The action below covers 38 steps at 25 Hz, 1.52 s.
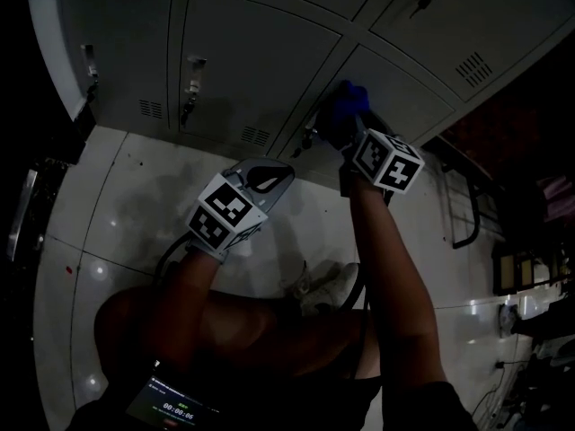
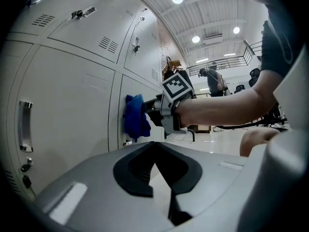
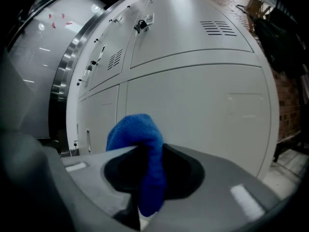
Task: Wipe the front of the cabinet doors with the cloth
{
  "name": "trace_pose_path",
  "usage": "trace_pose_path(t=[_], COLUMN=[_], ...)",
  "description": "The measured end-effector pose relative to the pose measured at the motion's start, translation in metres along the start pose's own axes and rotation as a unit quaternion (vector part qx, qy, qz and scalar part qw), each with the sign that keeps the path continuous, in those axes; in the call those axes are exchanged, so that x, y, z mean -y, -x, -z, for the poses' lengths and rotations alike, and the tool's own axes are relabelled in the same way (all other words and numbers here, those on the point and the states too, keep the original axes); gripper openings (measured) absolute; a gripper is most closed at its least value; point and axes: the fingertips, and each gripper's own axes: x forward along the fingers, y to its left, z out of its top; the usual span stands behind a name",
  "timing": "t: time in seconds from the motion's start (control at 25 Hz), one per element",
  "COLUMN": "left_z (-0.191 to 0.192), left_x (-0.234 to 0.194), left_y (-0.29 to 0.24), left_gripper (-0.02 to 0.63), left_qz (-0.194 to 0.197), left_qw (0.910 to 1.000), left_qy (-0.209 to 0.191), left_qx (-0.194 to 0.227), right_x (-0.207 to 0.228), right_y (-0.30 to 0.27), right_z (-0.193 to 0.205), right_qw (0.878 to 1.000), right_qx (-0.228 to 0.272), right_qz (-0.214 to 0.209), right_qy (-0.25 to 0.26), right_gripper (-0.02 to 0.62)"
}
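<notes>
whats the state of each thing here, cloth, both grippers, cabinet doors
cloth: bunched, clamped in the right gripper, against one of the cabinet doors
right gripper: shut on the cloth
left gripper: shut, empty, off the cabinet
cabinet doors: closed

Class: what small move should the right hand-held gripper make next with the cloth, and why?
Probably slide the right hand-held gripper sideways along the cabinet door: its jaws are shut on the blue cloth, which seems pressed against that door's front.
</notes>
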Motion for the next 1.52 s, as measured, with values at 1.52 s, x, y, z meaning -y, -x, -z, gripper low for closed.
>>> trace_pose_path(t=[1.52], left_z=[0.001], left_x=[-0.008], left_y=[0.0], left_gripper=[0.002], left_qz=[-0.015], left_qw=[0.9999], left_qy=[0.003], left_qx=[0.001], right_x=[-0.012], right_y=[0.008], right_z=[0.062], right_qw=[0.999], right_qx=[-0.009], right_qz=[0.001], right_qy=[-0.039], right_gripper=[0.077])
